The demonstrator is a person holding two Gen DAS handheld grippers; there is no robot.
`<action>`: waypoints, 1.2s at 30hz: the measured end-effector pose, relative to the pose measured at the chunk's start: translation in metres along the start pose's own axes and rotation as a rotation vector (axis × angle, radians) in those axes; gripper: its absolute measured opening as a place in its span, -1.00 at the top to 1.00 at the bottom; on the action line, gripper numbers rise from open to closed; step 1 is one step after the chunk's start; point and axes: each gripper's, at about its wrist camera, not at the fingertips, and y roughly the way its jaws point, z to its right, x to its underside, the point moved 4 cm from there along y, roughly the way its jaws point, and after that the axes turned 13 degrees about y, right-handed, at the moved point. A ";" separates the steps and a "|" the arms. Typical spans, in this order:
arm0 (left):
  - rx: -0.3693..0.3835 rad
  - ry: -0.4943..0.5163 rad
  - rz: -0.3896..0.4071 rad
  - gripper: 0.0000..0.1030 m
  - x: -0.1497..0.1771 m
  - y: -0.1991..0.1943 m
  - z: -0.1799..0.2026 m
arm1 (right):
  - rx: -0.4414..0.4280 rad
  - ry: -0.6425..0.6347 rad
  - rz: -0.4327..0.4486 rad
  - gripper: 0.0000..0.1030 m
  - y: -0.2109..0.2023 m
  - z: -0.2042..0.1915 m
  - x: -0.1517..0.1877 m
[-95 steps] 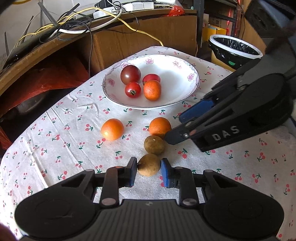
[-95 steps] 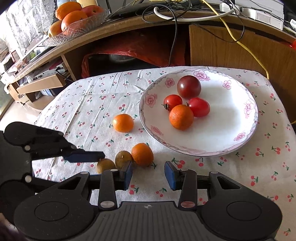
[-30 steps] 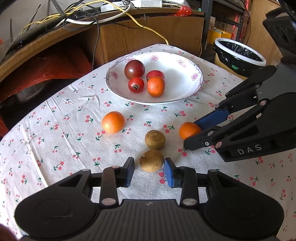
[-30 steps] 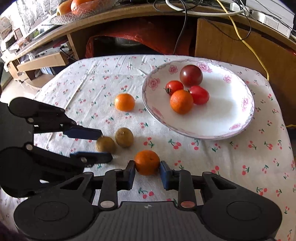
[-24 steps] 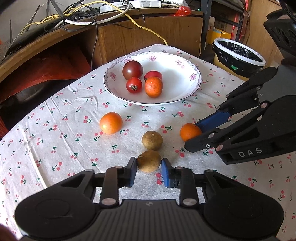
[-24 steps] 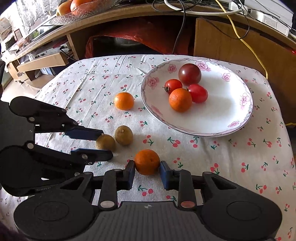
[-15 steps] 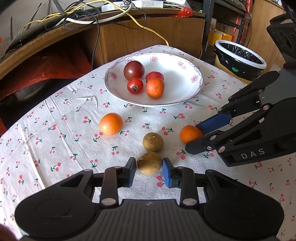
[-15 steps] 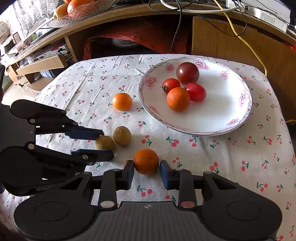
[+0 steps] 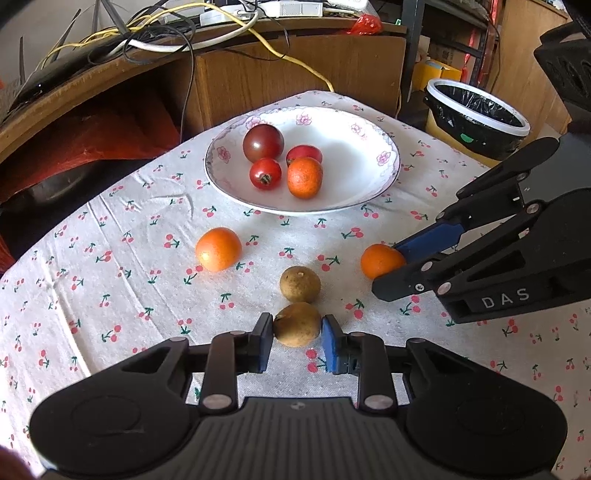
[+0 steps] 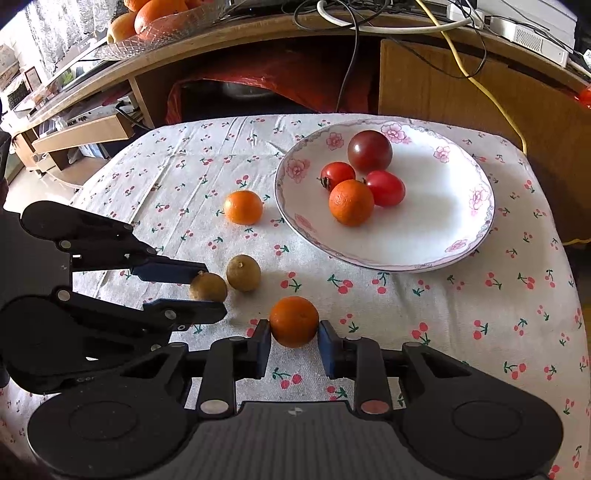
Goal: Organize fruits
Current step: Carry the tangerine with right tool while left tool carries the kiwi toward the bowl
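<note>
Fruit lies scattered over a cherry-print tablecloth (image 9: 110, 280), with a flowered white plate (image 9: 384, 173) in the upper middle of the left wrist view. On the plate sit a dark tomato (image 9: 263, 143), two red tomatoes (image 9: 265, 173) and one orange (image 9: 305, 177), bunched together toward its left half.

At the lower centre of that view, the left gripper (image 9: 297, 338) has its blue pads pressed against both sides of a brown fruit (image 9: 297, 324), clamped on it. A second brown fruit (image 9: 300, 284) sits just above it in the frame, close by. A loose orange (image 9: 218, 249) rests to the left of the pair, below the plate's rim.

In the right wrist view, the right gripper (image 10: 294, 345) grips a small orange (image 10: 294, 321) between its pads at the lower centre, well below the plate in the frame. From the left wrist view the same gripper enters from the right edge, its fingertips closed on that orange.

A bin lined with a black bag (image 9: 476, 114) stands at the upper right, and a glass bowl of oranges (image 10: 155, 18) sits on a shelf at the upper left of the right wrist view.
</note>
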 end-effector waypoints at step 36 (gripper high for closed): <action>-0.088 -0.005 0.107 0.30 -0.073 0.001 -0.013 | 0.006 0.138 0.173 0.52 -0.026 0.028 -0.044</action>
